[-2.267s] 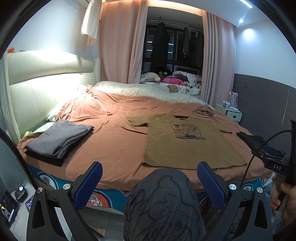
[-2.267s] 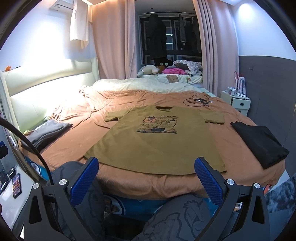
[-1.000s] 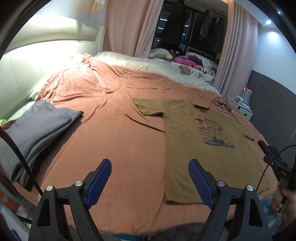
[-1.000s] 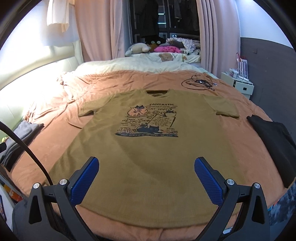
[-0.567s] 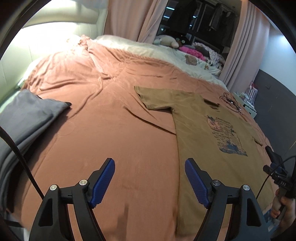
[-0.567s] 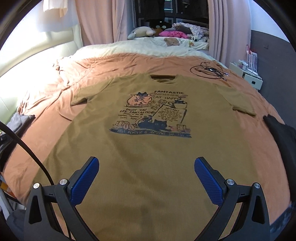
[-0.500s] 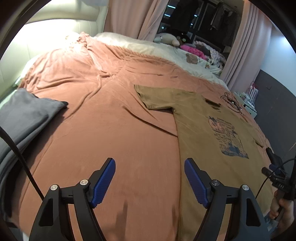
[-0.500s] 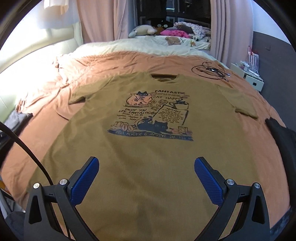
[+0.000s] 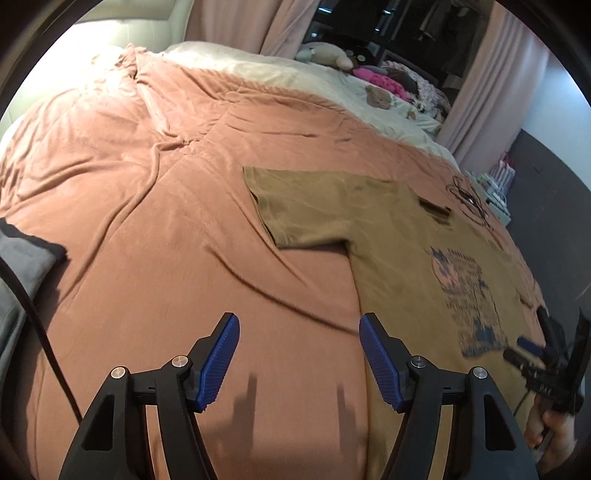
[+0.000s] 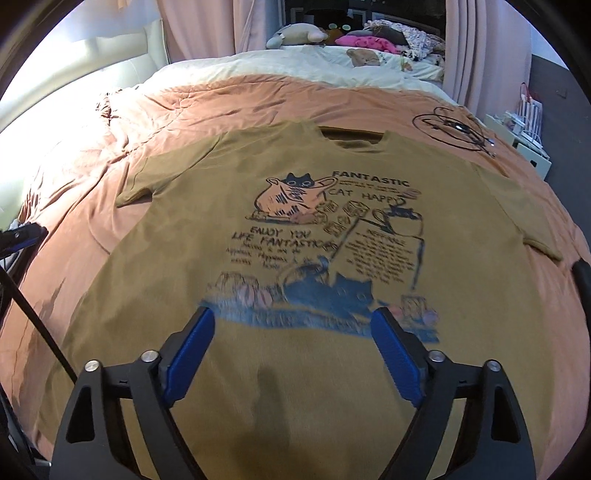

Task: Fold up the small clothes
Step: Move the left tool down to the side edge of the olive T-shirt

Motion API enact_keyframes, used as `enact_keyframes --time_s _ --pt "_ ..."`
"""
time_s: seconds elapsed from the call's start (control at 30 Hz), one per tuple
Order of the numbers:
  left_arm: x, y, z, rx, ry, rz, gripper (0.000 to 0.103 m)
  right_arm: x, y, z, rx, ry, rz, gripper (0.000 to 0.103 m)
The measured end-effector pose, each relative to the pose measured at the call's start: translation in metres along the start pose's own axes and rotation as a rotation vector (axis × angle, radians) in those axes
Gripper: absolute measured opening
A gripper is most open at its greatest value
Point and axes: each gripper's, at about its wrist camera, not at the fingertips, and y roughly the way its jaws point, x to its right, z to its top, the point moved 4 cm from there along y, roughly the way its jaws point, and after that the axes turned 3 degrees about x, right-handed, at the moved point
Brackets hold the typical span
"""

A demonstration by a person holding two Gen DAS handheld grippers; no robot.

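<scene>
**Both tongs parted over the flat T-shirt**

Olive-brown T-shirt (image 10: pixel 332 236) spread flat, print side up, on the rust-orange bedspread (image 9: pixel 166 229) of the bed, neck opening toward the far cream bedding (image 10: pixel 295 70). Cat graphic and lettering "FANTASTIC" readable across the chest. Sleeve on the left stretched out flat on the bedspread; the opposite sleeve lying near the bed's right edge.

Left tongs (image 9: pixel 295 354) poised above the bedspread just beside the shirt's left side edge, blue pads apart, nothing between them, having just been narrowing. Right-hand pad roughly over the shirt's edge, left-hand pad over bare bedspread.

Right tongs (image 10: pixel 293 343) poised above the lower half of the shirt, below the printed graphic, pads apart with only cloth beneath, no pinch on it, jaws likewise just narrowing. Also seen from the left wrist view at the far right, gripped in a hand (image 9: pixel 550 428).

Folded grey garment (image 9: pixel 18 266) at the bed's left edge. Coiled black cable (image 10: pixel 450 129) on the bedspread beyond the shirt's right shoulder. Plush toys (image 10: pixel 299 33) along the far side.
</scene>
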Motion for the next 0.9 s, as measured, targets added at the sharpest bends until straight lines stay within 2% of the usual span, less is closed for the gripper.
enact_keyframes --time_s 0.17,0.37,0.47,0.73,0.83,0.87,0.9 --pt "-0.016 0.040 0.028 -0.031 -0.063 -0.008 0.065 -0.004 0.022 0.015 -0.031 0.002 0.026 0.074" --pt "-0.026 0.093 0.058 -0.094 -0.120 -0.037 0.049 -0.010 0.053 0.042 -0.070 -0.011 0.068 0.063" --pt "-0.034 0.114 0.068 -0.099 -0.147 -0.028 0.048 -0.013 0.068 0.055 -0.087 -0.007 0.079 0.057" --pt "-0.053 0.170 0.086 -0.134 -0.191 -0.003 0.047 -0.024 0.090 0.094 -0.121 -0.008 0.083 0.056" --pt "-0.056 0.181 0.097 -0.116 -0.195 -0.003 0.047 -0.031 0.091 0.110 -0.125 -0.021 0.093 0.056" --pt "-0.056 0.183 0.100 -0.118 -0.189 0.003 0.046 -0.034 0.092 0.115 -0.124 -0.026 0.095 0.057" --pt "-0.055 0.187 0.104 -0.121 -0.187 0.013 0.041 -0.036 0.094 0.119 -0.118 -0.032 0.094 0.057"
